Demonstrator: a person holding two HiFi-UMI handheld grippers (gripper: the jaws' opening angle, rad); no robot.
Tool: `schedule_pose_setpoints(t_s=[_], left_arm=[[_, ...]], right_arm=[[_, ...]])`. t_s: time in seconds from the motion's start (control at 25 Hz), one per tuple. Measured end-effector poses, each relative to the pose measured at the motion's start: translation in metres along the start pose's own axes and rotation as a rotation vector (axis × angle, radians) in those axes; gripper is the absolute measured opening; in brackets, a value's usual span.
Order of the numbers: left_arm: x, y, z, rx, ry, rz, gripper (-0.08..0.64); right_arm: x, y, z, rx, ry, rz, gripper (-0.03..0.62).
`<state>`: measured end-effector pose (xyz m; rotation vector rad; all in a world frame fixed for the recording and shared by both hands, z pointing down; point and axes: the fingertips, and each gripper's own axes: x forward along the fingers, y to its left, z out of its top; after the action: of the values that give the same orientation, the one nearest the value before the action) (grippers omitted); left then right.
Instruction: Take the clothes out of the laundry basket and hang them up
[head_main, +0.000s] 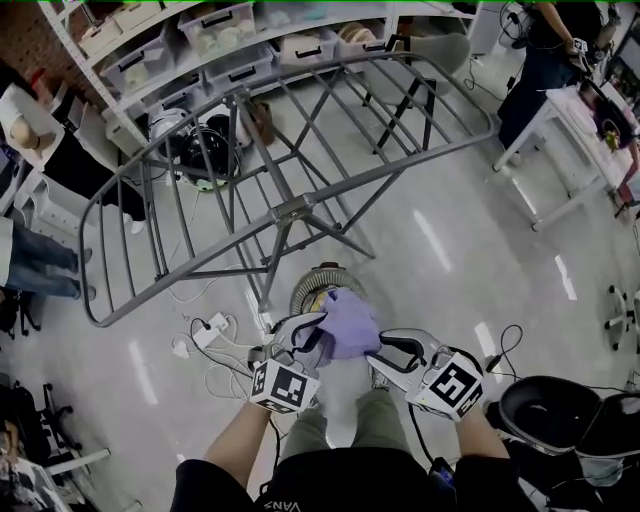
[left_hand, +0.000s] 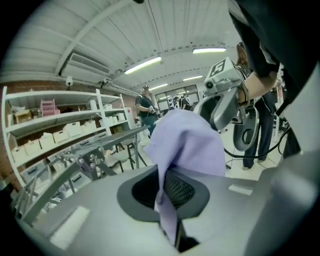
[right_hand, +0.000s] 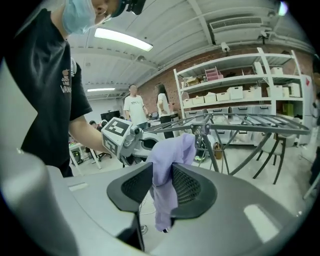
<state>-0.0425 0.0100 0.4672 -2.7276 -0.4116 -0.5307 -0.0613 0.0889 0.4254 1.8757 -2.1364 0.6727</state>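
Just one lilac cloth (head_main: 350, 318) is out, held up over the single laundry basket (head_main: 322, 270) on the floor, before one drying rack (head_main: 290, 205). Two grippers meet it. The left gripper (head_main: 316, 338) has its fingers (left_hand: 182, 191) pressed together, pinching the cloth. The right gripper (head_main: 374, 350) has its fingers (right_hand: 192, 187) partly spread, with the cloth draped between them.
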Motion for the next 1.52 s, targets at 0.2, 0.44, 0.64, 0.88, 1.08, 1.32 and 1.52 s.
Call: schedule_pose_setpoints(t_s=[0.2,0.44,0.64,0.88,1.08,1.32,1.52], left_arm=[[-0.019,0.017,0.014,0.029,-0.007,0.073,0.011],[-0.030,0.019,0.026,0.058,-0.014,0.112,0.011],[-0.041,0.014,0.041,0.071,-0.025,0.136,0.011],[-0.052,0.005,0.048,0.071,-0.026,0.169,0.011],[-0.056,-0.004,0.052,0.089,-0.002,0.187,0.011],[-0.055,-0.029,0.058,-0.041,-0.089,0.073,0.028],[-0.070,-0.014,0.039,-0.135,-0.105,0.057,0.111]], right_arm=[[-0.019,-0.010,0.010,0.078,-0.018,-0.040,0.176],[-0.024,-0.038,0.050,0.054,-0.092,-0.134,0.199],[0.004,-0.030,0.066,0.025,-0.093,-0.052,0.213],[0.019,-0.011,0.064,-0.032,-0.073,0.039,0.142],[0.015,-0.006,0.077,-0.127,-0.100,0.026,0.035],[0.006,0.005,0.099,-0.256,-0.088,0.107,0.026],[-0.017,0.019,0.127,-0.313,-0.155,0.225,0.026]])
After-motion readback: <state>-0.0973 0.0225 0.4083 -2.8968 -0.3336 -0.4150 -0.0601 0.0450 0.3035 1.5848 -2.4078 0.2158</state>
